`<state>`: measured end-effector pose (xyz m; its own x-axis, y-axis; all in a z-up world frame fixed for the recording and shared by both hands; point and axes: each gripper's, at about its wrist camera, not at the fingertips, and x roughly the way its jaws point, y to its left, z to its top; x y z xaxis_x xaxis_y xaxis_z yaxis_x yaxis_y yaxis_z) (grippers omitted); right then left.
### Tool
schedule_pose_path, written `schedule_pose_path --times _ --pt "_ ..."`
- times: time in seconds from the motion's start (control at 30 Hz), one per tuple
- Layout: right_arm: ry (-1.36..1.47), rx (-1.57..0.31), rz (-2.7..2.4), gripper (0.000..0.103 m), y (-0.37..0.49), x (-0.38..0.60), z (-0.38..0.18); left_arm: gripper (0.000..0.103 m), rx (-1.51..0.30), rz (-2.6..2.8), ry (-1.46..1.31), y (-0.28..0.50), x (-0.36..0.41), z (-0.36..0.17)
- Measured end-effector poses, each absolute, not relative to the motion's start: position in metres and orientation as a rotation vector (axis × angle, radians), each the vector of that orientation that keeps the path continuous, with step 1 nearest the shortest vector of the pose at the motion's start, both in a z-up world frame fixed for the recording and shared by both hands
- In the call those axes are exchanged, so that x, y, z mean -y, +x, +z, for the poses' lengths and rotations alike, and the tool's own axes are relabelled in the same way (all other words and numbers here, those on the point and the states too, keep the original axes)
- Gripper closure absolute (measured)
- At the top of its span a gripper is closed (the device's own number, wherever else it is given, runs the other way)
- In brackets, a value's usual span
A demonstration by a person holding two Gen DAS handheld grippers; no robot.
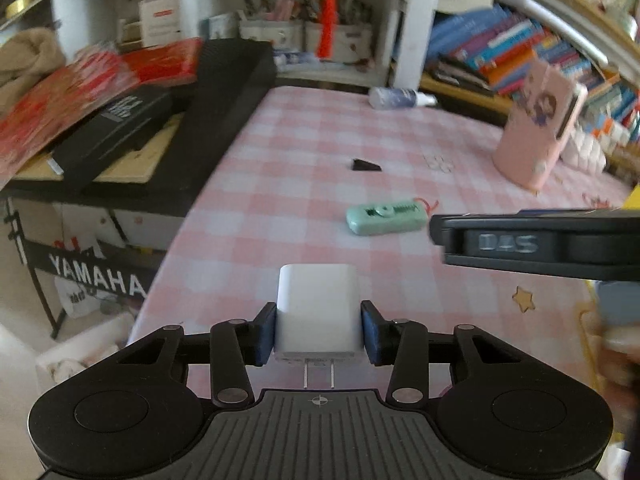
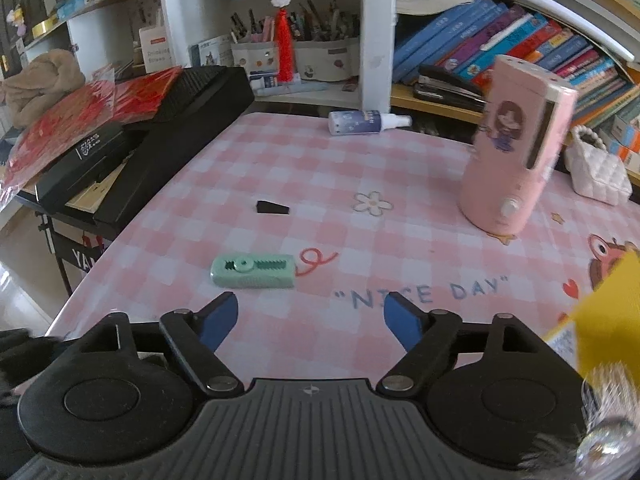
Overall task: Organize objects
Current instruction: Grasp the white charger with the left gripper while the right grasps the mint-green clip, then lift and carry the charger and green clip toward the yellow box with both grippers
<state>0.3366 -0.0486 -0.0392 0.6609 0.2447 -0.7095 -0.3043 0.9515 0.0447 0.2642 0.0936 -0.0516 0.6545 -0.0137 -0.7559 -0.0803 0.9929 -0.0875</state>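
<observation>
In the left wrist view my left gripper (image 1: 319, 330) is shut on a white plug adapter (image 1: 318, 308), its blue pads pressed on both sides and two metal prongs pointing back toward me. Beyond it on the pink checked table (image 1: 280, 184) lie a mint green correction tape (image 1: 384, 219) and a small black wedge (image 1: 366, 165). The right gripper's black body (image 1: 536, 242) crosses the right edge of that view. In the right wrist view my right gripper (image 2: 311, 322) is open and empty above the table (image 2: 360, 168), just short of the correction tape (image 2: 253, 272). The black wedge (image 2: 273, 207) lies farther back.
A tall pink device (image 2: 516, 148) stands at the right, a white quilted purse (image 2: 596, 168) behind it. A spray bottle (image 2: 366, 122) lies at the table's back edge. A black keyboard case (image 2: 176, 136) borders the left side. Bookshelves rise behind. Something yellow (image 2: 608, 316) sits at the right edge.
</observation>
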Motion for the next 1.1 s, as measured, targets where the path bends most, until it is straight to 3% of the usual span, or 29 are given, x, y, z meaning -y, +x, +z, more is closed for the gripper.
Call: schedule_pose_path --times 0.43,0.53,0.57,1.1 --pt "-0.102 -0.822 0.335 0.021 0.381 -0.002 -0.080 0.062 -0.862 0.096 -0.196 0.234 -0.119 -0.034" --pt "-0.124 -0.818 0.336 0.026 0.382 -0.006 -0.084 0.062 -0.856 0.092 -0.202 0.232 -0.121 -0.032" --pt "-0.134 -0.805 0.345 0.036 0.381 -0.007 -0.085 0.062 -0.853 0.090 -0.203 0.231 -0.121 -0.030" --pt "-0.129 -0.722 0.378 0.036 0.300 0.040 -0.024 0.062 -0.797 -0.002 -0.225 0.198 -0.121 -0.009"
